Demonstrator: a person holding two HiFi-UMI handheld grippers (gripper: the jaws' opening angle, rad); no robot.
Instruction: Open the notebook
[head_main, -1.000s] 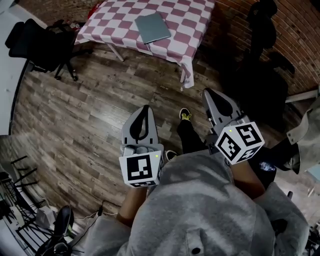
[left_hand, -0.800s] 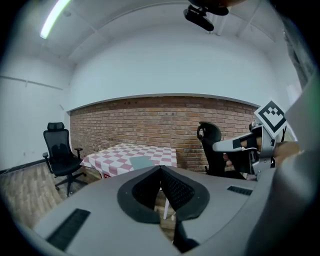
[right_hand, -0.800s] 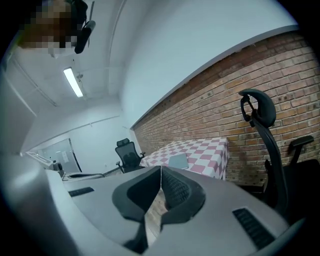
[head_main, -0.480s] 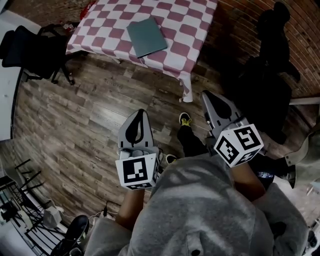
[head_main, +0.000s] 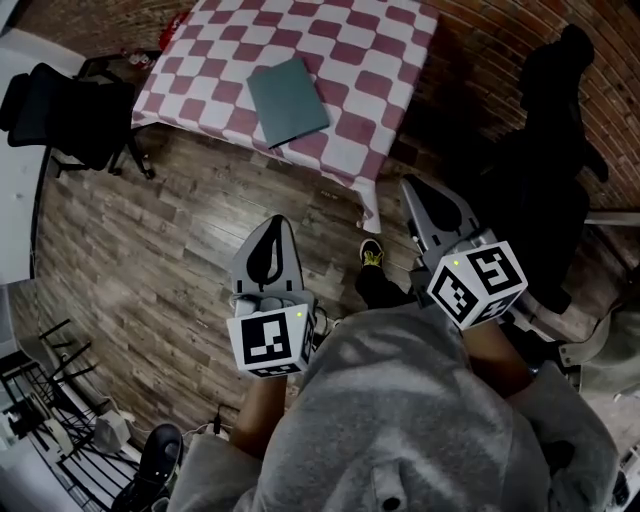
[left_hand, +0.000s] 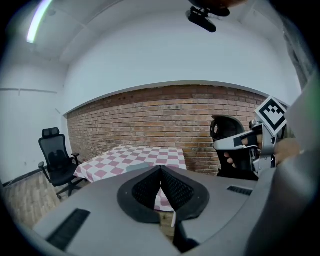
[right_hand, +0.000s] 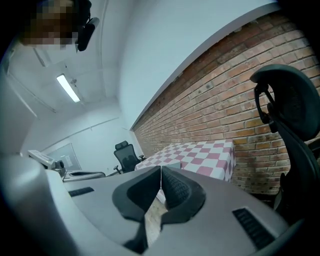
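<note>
Smooth matt notebook (head_main: 288, 100) on a checked cloth tablecloth (head_main: 372, 58); wood-grain plank floor (head_main: 150, 260); rough brick wall (head_main: 480, 40).

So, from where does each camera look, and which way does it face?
Head view: on the head, steeply down at table and closed notebook; left gripper, right gripper, sweatshirt show.
Left gripper view: on that gripper, along its shut jaws toward table and brick wall; right gripper shows.
Right gripper view: likewise toward table; its shut jaws show.
All three share the table.
</note>
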